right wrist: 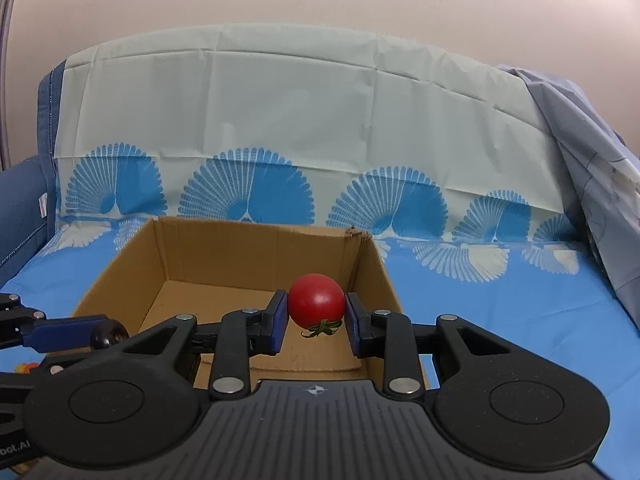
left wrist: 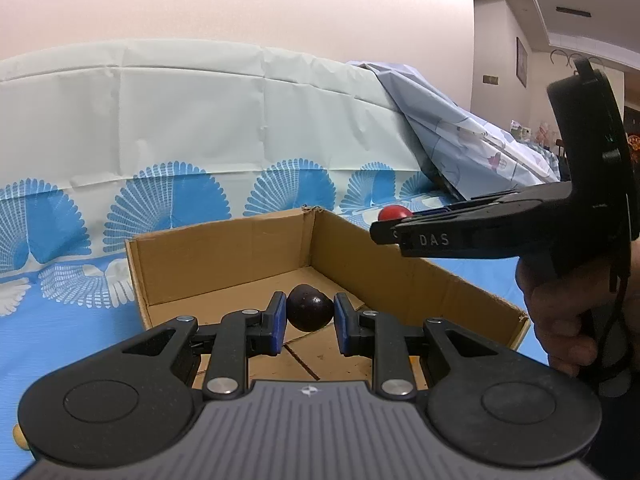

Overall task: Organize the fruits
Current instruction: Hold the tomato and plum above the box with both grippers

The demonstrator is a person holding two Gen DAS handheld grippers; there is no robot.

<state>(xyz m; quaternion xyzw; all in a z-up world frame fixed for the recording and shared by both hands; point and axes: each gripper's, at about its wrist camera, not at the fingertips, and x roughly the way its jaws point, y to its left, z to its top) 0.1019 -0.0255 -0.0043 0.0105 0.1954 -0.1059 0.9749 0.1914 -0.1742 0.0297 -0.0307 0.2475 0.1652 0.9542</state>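
My left gripper (left wrist: 309, 312) is shut on a dark purple plum (left wrist: 310, 308) and holds it above the inside of an open cardboard box (left wrist: 224, 256). My right gripper (right wrist: 316, 314) is shut on a red tomato (right wrist: 317, 300) with a green stem, above the box's (right wrist: 372, 276) right side. In the left wrist view the right gripper (left wrist: 390, 222) comes in from the right over the box's right wall, with the tomato (left wrist: 395, 213) at its tip. In the right wrist view the left gripper's fingers (right wrist: 64, 334) and plum (right wrist: 107, 335) show at the left.
The box stands on a blue cloth with white fan patterns (right wrist: 500, 300). The cloth rises up a backrest behind it (right wrist: 300, 120). A crumpled pale blue sheet (left wrist: 460, 132) lies at the right. A small orange thing (right wrist: 24, 368) lies at the left edge.
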